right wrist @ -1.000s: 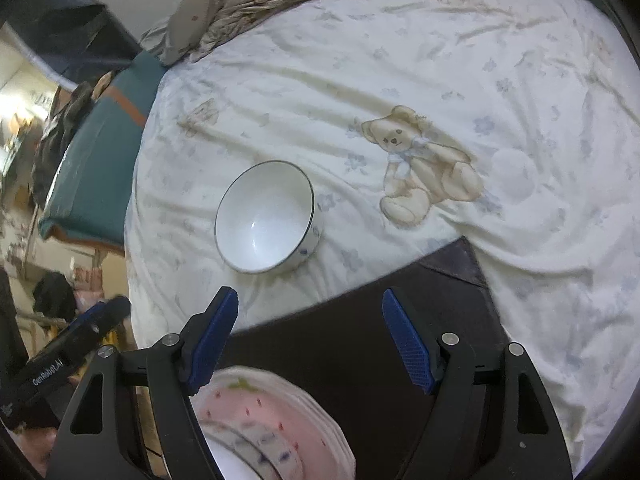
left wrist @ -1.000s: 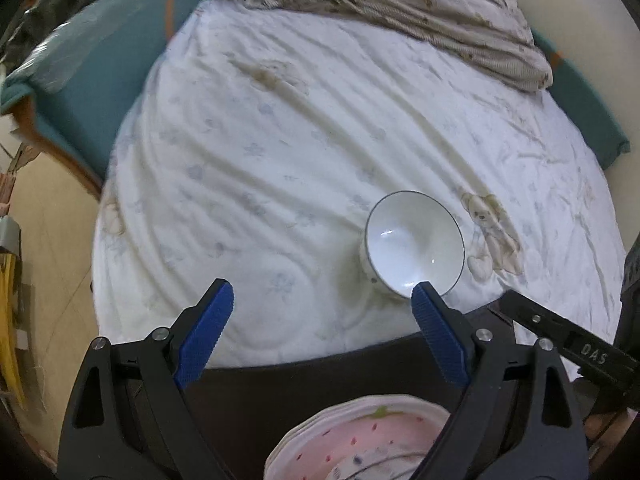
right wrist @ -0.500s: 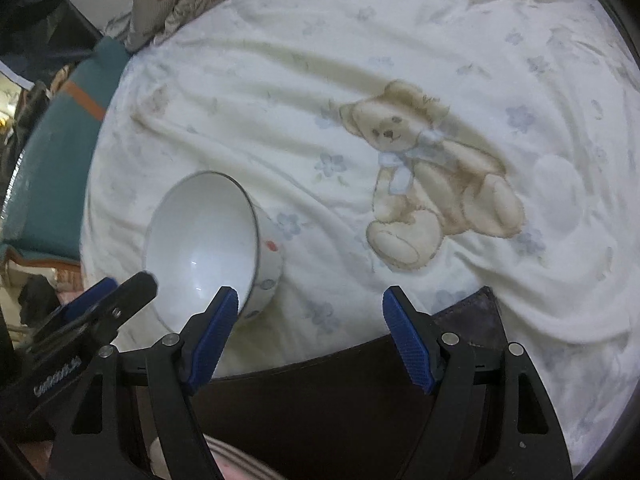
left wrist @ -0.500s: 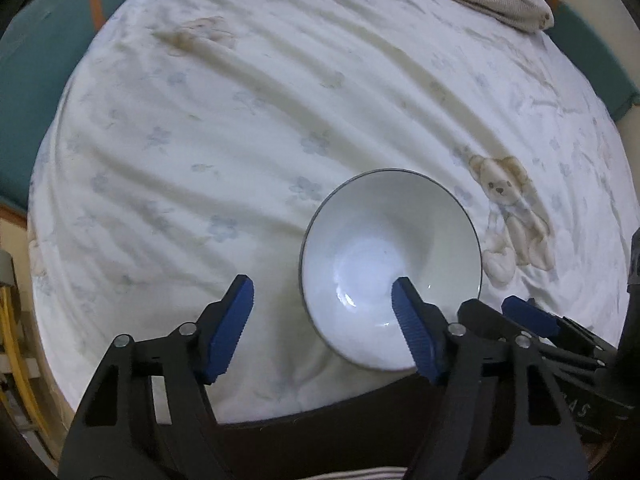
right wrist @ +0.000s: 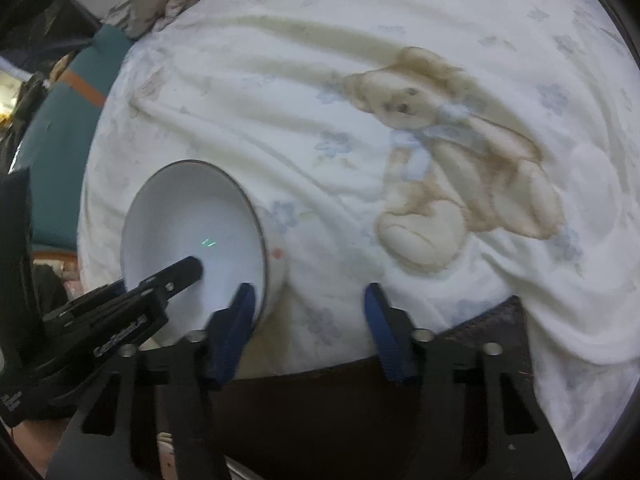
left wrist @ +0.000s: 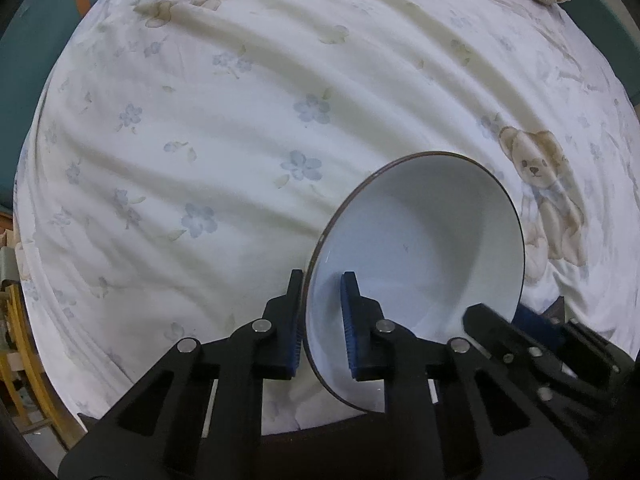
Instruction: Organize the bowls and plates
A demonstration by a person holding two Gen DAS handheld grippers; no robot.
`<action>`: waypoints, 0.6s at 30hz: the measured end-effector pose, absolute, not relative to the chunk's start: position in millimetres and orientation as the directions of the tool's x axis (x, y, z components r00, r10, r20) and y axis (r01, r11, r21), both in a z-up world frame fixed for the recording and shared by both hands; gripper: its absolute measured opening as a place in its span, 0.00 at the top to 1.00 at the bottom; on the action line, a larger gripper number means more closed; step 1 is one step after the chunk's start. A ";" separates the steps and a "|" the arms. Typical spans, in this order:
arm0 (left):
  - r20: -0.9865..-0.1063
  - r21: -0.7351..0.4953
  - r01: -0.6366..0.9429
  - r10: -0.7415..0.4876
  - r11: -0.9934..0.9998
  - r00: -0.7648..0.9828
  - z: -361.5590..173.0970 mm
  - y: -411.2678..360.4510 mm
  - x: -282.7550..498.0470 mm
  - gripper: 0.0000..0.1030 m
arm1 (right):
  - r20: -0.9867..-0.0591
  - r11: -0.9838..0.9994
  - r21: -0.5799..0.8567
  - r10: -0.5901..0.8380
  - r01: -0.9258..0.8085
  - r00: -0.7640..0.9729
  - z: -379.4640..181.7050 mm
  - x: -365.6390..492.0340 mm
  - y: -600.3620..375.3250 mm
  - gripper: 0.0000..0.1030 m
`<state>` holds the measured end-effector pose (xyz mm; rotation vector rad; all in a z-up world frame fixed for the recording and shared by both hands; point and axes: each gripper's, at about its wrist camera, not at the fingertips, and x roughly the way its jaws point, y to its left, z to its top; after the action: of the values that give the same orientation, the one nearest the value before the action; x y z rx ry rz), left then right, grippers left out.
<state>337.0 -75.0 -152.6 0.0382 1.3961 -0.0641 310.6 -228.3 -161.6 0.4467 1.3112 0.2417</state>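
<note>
Left wrist view: left claw (left wrist: 322, 312) just clamped on bowl (left wrist: 424, 264) rim, now tilted on bed (left wrist: 240, 120); right claw (right wrist: 308, 320) narrowed but apart, one finger inside bowl — lift is next, prob.

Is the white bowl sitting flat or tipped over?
Tipped. The white bowl leans with its opening facing sideways, its rim pinched by the left gripper above the bedsheet.

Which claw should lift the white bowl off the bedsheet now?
Left. The left claw has just closed on the white bowl rim, one pad inside, one outside. The right claw, also closing, has only bedsheet between its pads.
</note>
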 end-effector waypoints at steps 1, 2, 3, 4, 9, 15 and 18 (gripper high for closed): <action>-0.985 -0.011 0.069 -0.023 0.998 0.170 -152.2 -75.4 336.5 0.87 | -0.875 0.894 0.443 0.415 0.067 0.249 -161.1 311.0 -224.0 0.67; -0.985 -0.013 0.067 -0.024 0.998 0.170 -150.6 -75.5 335.6 0.88 | -0.874 0.895 0.443 0.419 0.053 0.244 -161.3 311.1 -219.8 0.71; -0.985 -0.011 0.068 -0.023 0.998 0.170 -148.7 -79.0 336.6 0.89 | -0.871 0.892 0.450 0.429 0.041 0.238 -162.2 311.1 -216.0 0.78; -0.985 -0.008 0.071 -0.020 0.997 0.172 -146.7 -80.2 336.8 0.90 | -0.868 0.889 0.457 0.436 0.039 0.238 -163.0 310.9 -214.3 0.84; -0.981 0.008 0.079 -0.008 0.997 0.195 -129.0 -82.4 328.0 0.91 | -0.866 0.889 0.456 0.428 0.054 0.260 -159.6 308.5 -216.3 0.87; -0.972 0.009 0.075 -0.009 0.997 0.234 -100.7 -81.0 313.6 0.91 | -0.846 0.885 0.465 0.442 0.009 0.297 -135.3 303.7 -215.2 0.88; -0.965 0.013 0.081 -0.009 0.997 0.260 -82.7 -78.4 307.3 0.90 | -0.835 0.882 0.472 0.449 -0.006 0.319 -121.1 299.0 -215.4 0.88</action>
<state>307.3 -78.4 -82.7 0.0638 1.3061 -0.0612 299.0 -215.4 -121.1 0.4222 1.2180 0.3107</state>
